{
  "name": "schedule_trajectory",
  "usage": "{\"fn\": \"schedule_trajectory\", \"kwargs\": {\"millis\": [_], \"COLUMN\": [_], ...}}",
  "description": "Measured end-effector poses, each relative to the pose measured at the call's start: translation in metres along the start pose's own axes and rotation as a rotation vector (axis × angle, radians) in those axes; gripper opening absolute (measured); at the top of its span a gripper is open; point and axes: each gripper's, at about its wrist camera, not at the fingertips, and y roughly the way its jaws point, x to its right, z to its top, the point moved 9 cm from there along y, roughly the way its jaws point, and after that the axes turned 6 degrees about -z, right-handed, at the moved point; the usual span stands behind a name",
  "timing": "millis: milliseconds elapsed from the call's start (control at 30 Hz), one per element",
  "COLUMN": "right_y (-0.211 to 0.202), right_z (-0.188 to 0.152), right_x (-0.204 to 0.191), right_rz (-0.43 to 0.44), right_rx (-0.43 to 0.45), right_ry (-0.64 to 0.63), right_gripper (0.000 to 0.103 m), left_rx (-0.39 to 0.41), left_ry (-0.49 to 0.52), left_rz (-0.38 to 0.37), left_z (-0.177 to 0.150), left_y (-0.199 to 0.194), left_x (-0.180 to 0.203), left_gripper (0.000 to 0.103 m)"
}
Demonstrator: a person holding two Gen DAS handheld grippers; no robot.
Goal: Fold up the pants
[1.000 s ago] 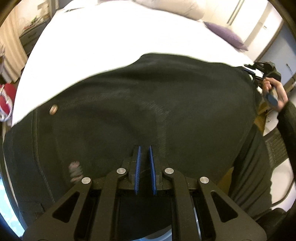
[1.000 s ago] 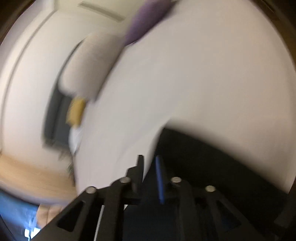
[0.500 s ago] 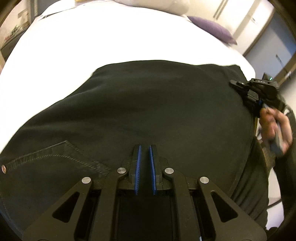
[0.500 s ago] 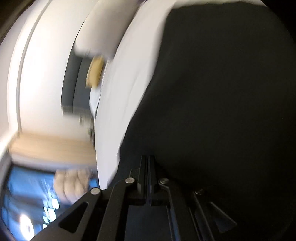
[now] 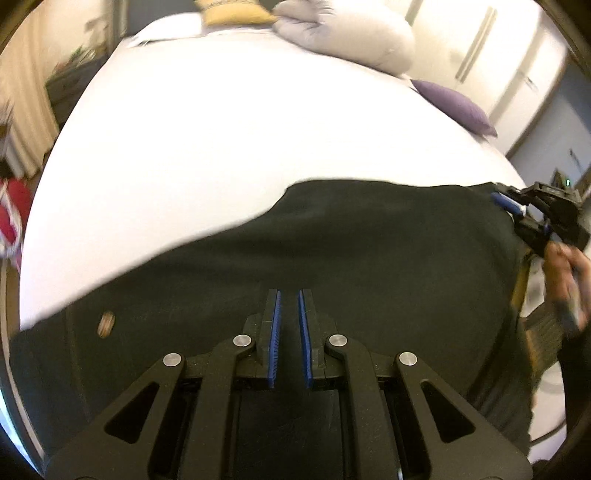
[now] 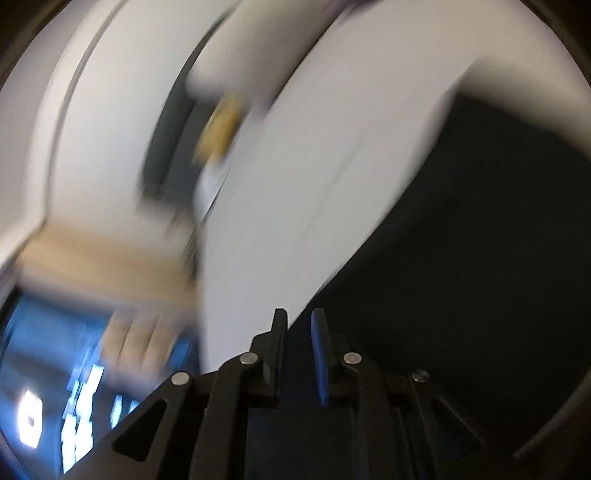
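Black pants (image 5: 351,251) hang stretched between my two grippers above a white bed (image 5: 229,147). A metal button (image 5: 106,324) shows at the left part of the cloth. My left gripper (image 5: 289,295) is shut on the near edge of the pants, its blue pads almost together with cloth between them. My right gripper (image 5: 511,206) at the far right is shut on the pants' far corner, held in a hand (image 5: 565,280). In the blurred right wrist view, the right gripper (image 6: 299,317) grips the pants (image 6: 461,277) at their edge.
A grey duvet (image 5: 343,40), a yellow cushion (image 5: 232,14) and a purple pillow (image 5: 454,107) lie at the bed's far end. White wardrobe doors (image 5: 480,55) stand behind. A red object (image 5: 11,218) is at the left edge. The person's legs and a chair (image 5: 543,332) are at right.
The pants have swung toward me, uncovering more of the white bed; the button side has come back into view at the left. The right gripper has turned, still holding its corner.
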Motion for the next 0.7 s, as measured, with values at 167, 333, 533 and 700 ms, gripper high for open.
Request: {"fn": "schedule_trajectory", "kwargs": {"millis": [167, 333, 533, 700], "right_y": [0.127, 0.166, 0.15, 0.17], "right_z": [-0.098, -0.065, -0.041, -0.129], "right_x": [-0.048, -0.04, -0.064, -0.101], "right_rz": [0.05, -0.018, -0.127, -0.022], "right_rx": [-0.363, -0.341, -0.203, -0.414], "right_ry": [-0.07, -0.065, -0.11, -0.254], "right_gripper": [0.018, 0.0, 0.02, 0.053], "left_rx": [-0.03, 0.042, 0.153, 0.146], "left_ry": [-0.064, -0.155, -0.321, -0.245], "left_rz": [0.081, 0.128, 0.051, 0.082], "left_z": [-0.009, -0.054, -0.079, -0.074], "left_y": [0.012, -0.038, -0.09, -0.097], "left_x": [-0.041, -0.098, -0.163, -0.15], "left_gripper": [0.009, 0.009, 0.009, 0.009]}}
